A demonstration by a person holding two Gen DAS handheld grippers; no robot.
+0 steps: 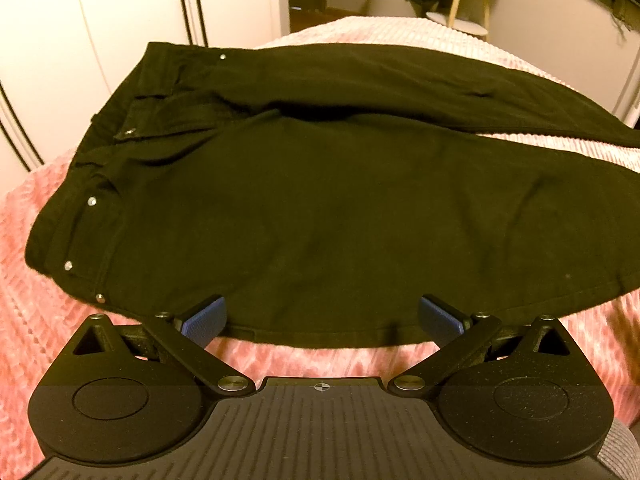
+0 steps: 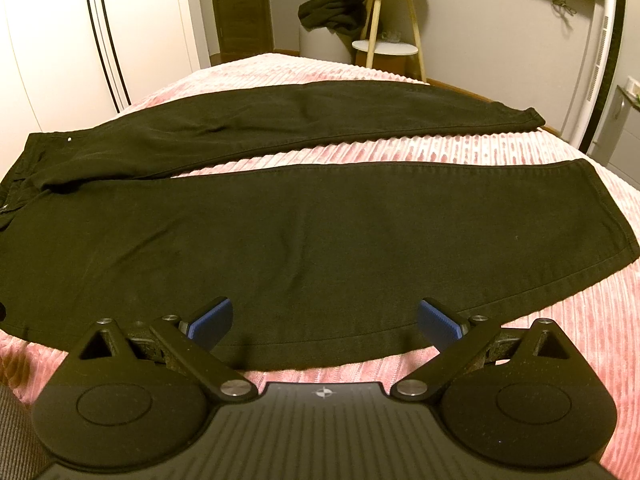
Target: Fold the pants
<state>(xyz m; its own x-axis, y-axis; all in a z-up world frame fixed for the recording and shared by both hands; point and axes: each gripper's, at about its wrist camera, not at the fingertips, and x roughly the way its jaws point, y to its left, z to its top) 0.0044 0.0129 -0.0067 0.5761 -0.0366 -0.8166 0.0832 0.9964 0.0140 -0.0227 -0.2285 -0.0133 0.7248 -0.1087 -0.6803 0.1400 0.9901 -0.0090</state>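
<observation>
Pants [image 1: 340,208] lie spread flat on the pink ribbed bedspread [image 1: 304,360], black denim, unfolded, waist off to the left and both legs running out to the right. Through my left wrist camera I see the waistband end up close: silver rivets along the pocket edge, a metal button at the fly, a belt loop or two, and the near side seam running straight across just in front of me. Through my right wrist camera, the pants [image 2: 320,240] show their two legs lying apart, a strip of pink bedspread [image 2: 520,320] between them, the near leg broad and smooth, the far leg narrower with a small wrinkle near the thigh. Both hems sit at the right, well apart from each other.

Now my left gripper [image 1: 322,318]: spread wide, blue pads on either side, nothing between them. It hovers at the near edge of the hip area, and I cannot tell whether the pads touch the cloth. My right gripper [image 2: 324,320] is the same, fully parted and holding nothing, poised over the near seam of the near leg, around mid-length.

Far behind the bed, a dark garment [image 2: 334,8] is heaped on a white stool, just left of a small round side table [image 2: 386,46] with wooden legs.
</observation>
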